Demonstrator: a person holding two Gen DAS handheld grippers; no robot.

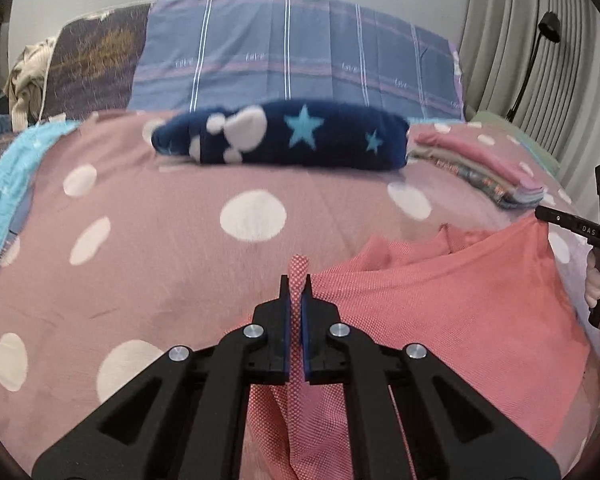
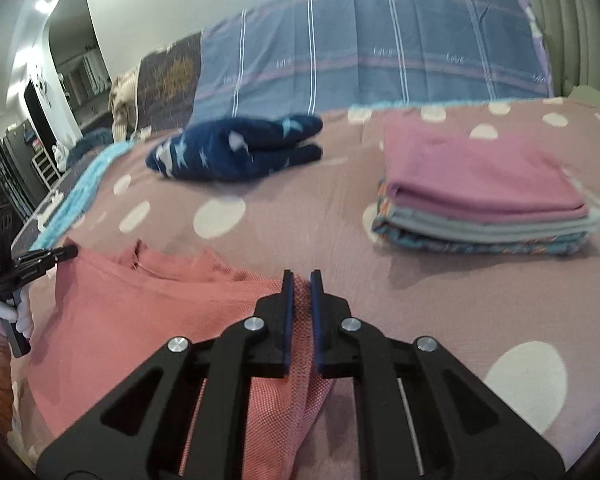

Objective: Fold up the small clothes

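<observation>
Spotted bedspread (image 1: pixel 148 264); both grippers' fingers (image 1: pixel 285 312) (image 2: pixel 289 316) clamped on coral garment (image 1: pixel 440 300).

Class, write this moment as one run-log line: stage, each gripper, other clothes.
stage: fold starting | left gripper: shut on coral garment | right gripper: shut on coral garment | folded stack: beside, apart | navy star item: behind

Left claw (image 1: pixel 296 286) pinched on coral garment (image 1: pixel 440 312) over polka-dot bedspread (image 1: pixel 160 248).
</observation>
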